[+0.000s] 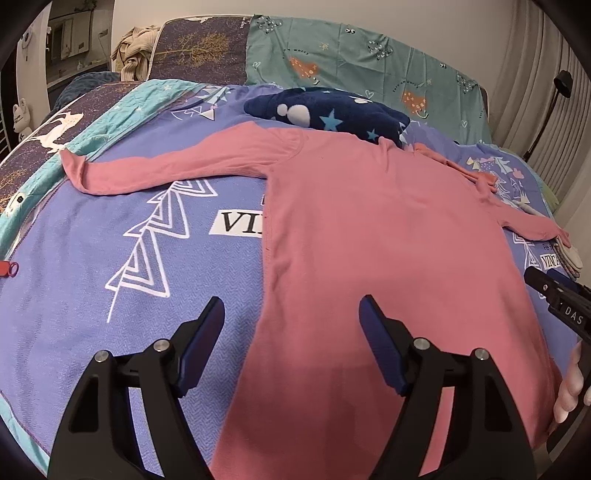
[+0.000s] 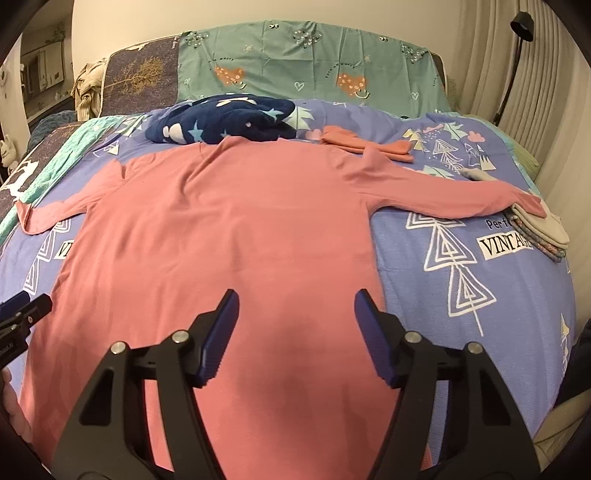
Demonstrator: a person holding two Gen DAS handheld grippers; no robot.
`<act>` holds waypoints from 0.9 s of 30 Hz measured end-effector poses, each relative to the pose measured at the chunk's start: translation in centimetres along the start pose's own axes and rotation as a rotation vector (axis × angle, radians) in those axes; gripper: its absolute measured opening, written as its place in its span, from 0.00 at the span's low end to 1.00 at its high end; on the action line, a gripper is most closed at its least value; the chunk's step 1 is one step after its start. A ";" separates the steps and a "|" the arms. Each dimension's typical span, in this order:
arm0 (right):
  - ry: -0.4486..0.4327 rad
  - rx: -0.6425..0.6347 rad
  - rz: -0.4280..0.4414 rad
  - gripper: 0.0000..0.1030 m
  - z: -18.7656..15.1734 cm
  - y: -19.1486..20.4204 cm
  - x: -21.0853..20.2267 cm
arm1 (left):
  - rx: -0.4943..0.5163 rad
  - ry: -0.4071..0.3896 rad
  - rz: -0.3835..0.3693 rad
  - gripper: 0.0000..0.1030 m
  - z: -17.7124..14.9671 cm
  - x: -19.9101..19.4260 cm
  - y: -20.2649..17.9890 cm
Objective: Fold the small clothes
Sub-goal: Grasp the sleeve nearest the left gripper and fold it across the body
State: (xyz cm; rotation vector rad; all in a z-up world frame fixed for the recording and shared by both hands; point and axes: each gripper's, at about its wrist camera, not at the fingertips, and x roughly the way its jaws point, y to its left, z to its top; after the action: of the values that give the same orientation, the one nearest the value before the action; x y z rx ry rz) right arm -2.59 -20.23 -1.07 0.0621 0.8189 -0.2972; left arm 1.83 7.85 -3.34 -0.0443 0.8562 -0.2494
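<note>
While the pink long-sleeved shirt (image 2: 229, 229) lies spread flat on the bed (image 2: 480, 295), body toward the cameras and both sleeves stretched straight out to the sides, no fold looks to have been made yet, so the work seems to stand at its very start. Above the near part of the garment the left gripper (image 1: 291, 334) hovers by the shirt's left side edge with its fingers (image 1: 210, 332) wide apart and nothing between them; the right gripper (image 2: 295, 328) hangs over the lower middle of the body, its fingers likewise spread and empty. A sensible next move, as I judge it, would be to bring each gripper to a sleeve or a side seam, pinch a single layer of cloth and carry it inward across the body; the thin, limp fabric will want a firm pinch close to the edge or it may slip or drag into wrinkles. Underneath lies a lilac bedspread printed with white triangles and a "VINTAGE" label. Just beyond the collar sits a navy star-patterned bundle (image 2: 221, 122), beside it a small pink folded piece (image 2: 362, 146), and the right cuff lies over a small stack of folded pale cloths (image 2: 546, 230). Green patterned pillows (image 2: 314, 70) line the head of the bed, with pleated curtains (image 2: 546, 92) and a black lamp (image 2: 521, 26) at the right.
</note>
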 end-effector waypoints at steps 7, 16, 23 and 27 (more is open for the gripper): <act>0.001 -0.010 0.012 0.62 0.2 0.6 0.2 | -0.027 -0.021 -0.001 0.63 0.6 0.1 2.1; 0.041 0.007 0.057 0.44 0.8 -0.3 1.3 | -0.239 -0.025 0.172 0.47 5.7 2.5 14.0; 0.050 -0.004 0.015 0.47 1.5 -0.7 2.4 | -0.375 0.006 0.435 0.48 12.0 7.4 24.7; 0.062 -0.016 -0.008 0.52 2.1 -0.5 3.1 | -0.386 0.053 0.539 0.49 14.8 10.7 27.7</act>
State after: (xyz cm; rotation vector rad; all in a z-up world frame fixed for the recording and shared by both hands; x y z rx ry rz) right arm 0.72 -21.83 -1.83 0.0533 0.8831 -0.2978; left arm 25.28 31.31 -5.42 -0.1642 0.9275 0.4236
